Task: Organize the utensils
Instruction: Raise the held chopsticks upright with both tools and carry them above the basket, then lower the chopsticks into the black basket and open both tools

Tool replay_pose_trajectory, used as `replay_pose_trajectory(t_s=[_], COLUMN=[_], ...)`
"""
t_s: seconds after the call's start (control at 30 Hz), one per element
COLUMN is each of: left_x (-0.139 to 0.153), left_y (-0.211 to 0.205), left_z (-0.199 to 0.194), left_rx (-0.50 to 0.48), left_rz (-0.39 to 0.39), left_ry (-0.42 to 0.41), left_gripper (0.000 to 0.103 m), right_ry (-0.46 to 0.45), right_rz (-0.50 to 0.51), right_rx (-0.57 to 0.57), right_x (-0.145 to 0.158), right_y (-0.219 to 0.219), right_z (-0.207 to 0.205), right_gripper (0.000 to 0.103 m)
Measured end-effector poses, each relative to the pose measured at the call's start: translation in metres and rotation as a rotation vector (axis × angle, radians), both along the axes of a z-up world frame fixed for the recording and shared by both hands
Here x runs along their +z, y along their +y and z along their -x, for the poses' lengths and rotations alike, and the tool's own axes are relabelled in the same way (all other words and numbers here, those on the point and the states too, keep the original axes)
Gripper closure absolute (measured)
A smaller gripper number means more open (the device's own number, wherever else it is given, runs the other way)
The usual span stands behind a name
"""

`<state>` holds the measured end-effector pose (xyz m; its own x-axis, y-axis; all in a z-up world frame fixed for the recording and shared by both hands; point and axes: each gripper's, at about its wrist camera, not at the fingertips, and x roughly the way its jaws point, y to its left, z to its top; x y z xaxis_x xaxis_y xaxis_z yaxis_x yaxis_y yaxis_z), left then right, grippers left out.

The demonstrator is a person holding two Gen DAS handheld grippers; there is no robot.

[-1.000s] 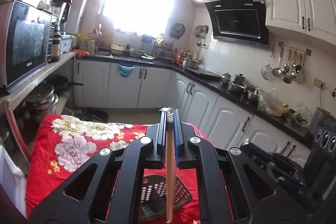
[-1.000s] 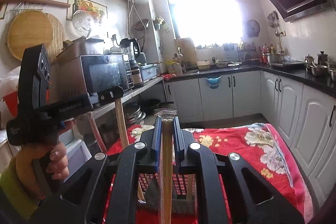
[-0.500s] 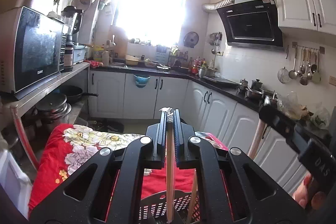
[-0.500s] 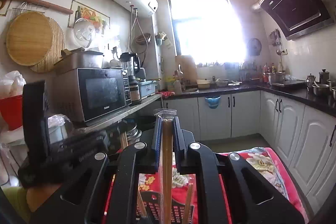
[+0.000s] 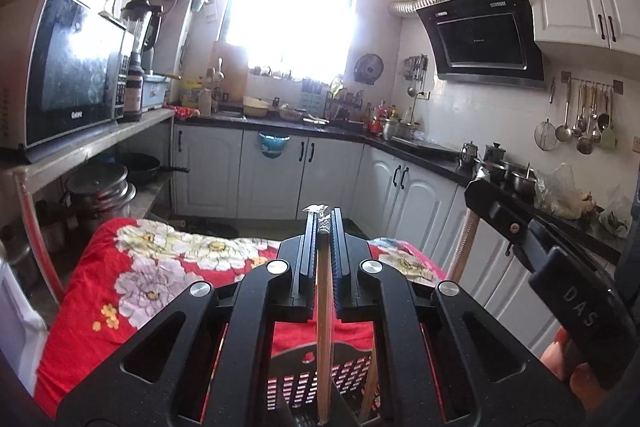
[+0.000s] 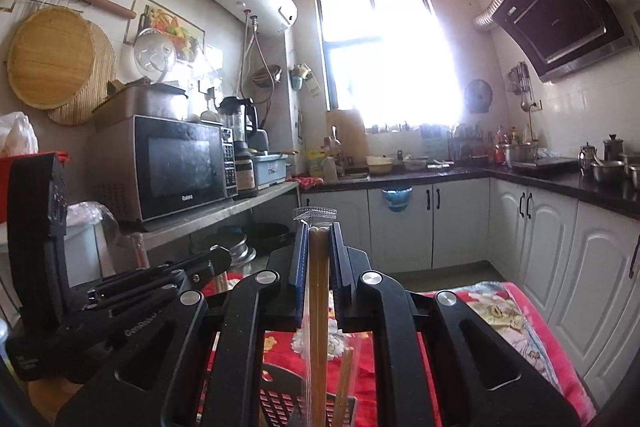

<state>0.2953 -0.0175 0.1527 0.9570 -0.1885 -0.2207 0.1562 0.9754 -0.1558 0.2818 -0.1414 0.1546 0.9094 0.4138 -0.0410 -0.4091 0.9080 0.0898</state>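
Chopsticks, left: while the black perforated basket sits low in the left wrist view, a wooden chopstick pair in a clear sleeve stands upright directly over it, its lower end at the frame's bottom edge.
Left gripper: the left gripper has its two fingers pressed in on the upper part of that pair, with only the sticks' width between them (the crimped top of the sleeve pokes out just past the fingertips).
Chopsticks, right: a second wrapped chopstick pair hangs upright between the fingers of the right gripper, the clear wrapper's flat end sticking up above the tips.
Right gripper: closed tight on its pair, fingers parted only by the sticks themselves.
Basket: resting on the red floral cloth; more chopsticks lean inside it, seen just beside the held pair in the right wrist view.
Opposite tools: each camera catches the other gripper's black body at its frame edge, with part of a hand visible at the lower right of the left wrist view.
Surroundings: a microwave on a shelf to the left, white cabinets under a dark counter, a range hood on the right wall and a bright window at the far end.
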Motion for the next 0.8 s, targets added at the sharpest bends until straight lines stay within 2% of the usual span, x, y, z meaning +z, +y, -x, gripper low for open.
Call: replay_pose_trajectory(t_s=[0.23,0.8], left_x=[-0.017,-0.046], left_y=[-0.008,-0.003], left_z=[0.001,0.006], left_rx=[-0.018,-0.040], left_rz=[-0.039,-0.015], left_ry=[0.003,0.071], left_gripper=[0.099,0.099], right_ry=[0.036,0.164], right_rz=[-0.019,-0.011], right_rx=[-0.021,-0.035], right_x=[-0.024,-0.062], right_y=[-0.007,-0.018], right_z=[-0.006,0.010], right_gripper=[0.092,0.092])
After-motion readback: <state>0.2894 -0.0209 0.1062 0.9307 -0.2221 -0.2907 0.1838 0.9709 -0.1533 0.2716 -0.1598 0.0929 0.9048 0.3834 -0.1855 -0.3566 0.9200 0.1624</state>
